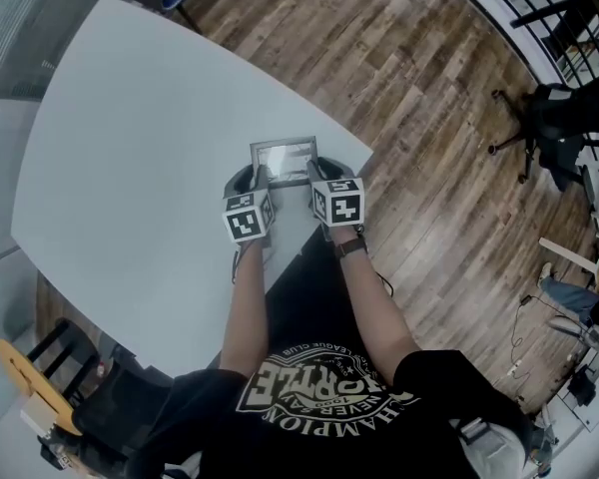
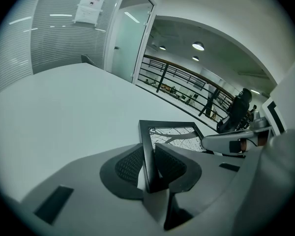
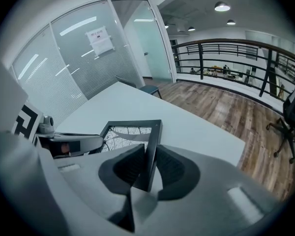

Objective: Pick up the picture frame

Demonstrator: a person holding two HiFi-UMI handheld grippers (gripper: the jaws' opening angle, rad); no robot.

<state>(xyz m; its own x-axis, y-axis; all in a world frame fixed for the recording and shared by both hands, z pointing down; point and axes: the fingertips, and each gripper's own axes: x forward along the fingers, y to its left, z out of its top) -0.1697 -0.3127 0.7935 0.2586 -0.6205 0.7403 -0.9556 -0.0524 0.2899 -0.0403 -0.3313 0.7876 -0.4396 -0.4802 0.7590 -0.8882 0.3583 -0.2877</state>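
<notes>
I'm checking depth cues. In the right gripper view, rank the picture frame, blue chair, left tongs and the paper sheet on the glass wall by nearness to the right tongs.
1. picture frame, gripped in the right tongs.
2. left tongs, on the frame's left edge.
3. blue chair, beyond the table's far end.
4. paper sheet, on the glass wall, upper left.

The black T-shirt (image 1: 319,387) seems to read "CHAMPION" and "CLUB", upside down.
</notes>
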